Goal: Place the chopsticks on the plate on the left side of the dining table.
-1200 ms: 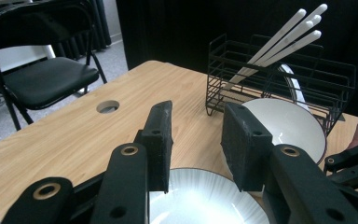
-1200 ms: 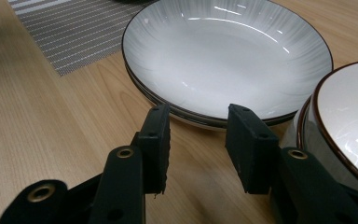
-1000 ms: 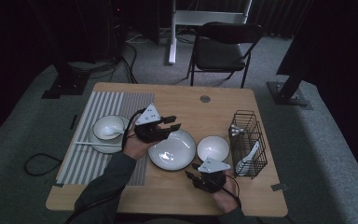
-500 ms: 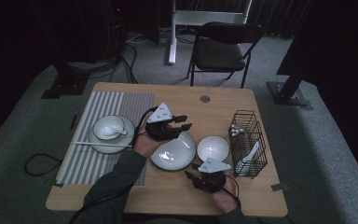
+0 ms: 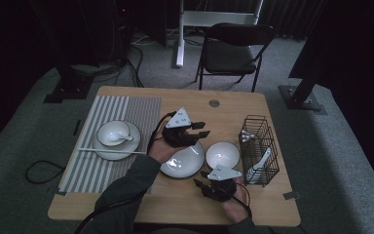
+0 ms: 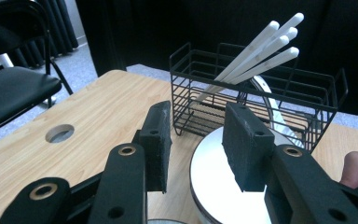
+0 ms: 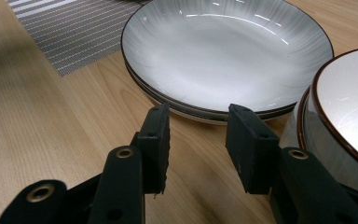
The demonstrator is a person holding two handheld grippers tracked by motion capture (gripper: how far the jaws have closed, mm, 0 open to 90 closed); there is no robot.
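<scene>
Near the middle of the desk (image 5: pixel 126 195) the left gripper (image 5: pixel 199 132) hovers just over the far rim of the plate (image 5: pixel 184 161), its fingers spread with nothing between them. From the left gripper view those fingers point toward the white bowl (image 6: pixel 214 182) and the black wire basket (image 6: pixel 256 93) behind it, which holds a bundle of white chopsticks (image 6: pixel 261 46). Over by the near edge the right gripper (image 5: pixel 200 181) sits low above the wood, just off the plate's near rim; its fingers are also spread and empty, aimed at the plate (image 7: pixel 228 51) with the bowl (image 7: pixel 345 121) close at one side. Plate and bowl stand side by side, rims close, and whether they touch I cannot tell; the bowl (image 5: pixel 222 155) is between the plate and the basket (image 5: pixel 259 146) at the right edge. Toward the left edge lies a striped mat (image 5: pixel 102 170), carrying a second plate (image 5: pixel 102 148) with a small bowl (image 5: pixel 114 132) and spoon (image 5: pixel 124 138) on it, and a white chopstick (image 5: pixel 112 151) laid across its near rim.
</scene>
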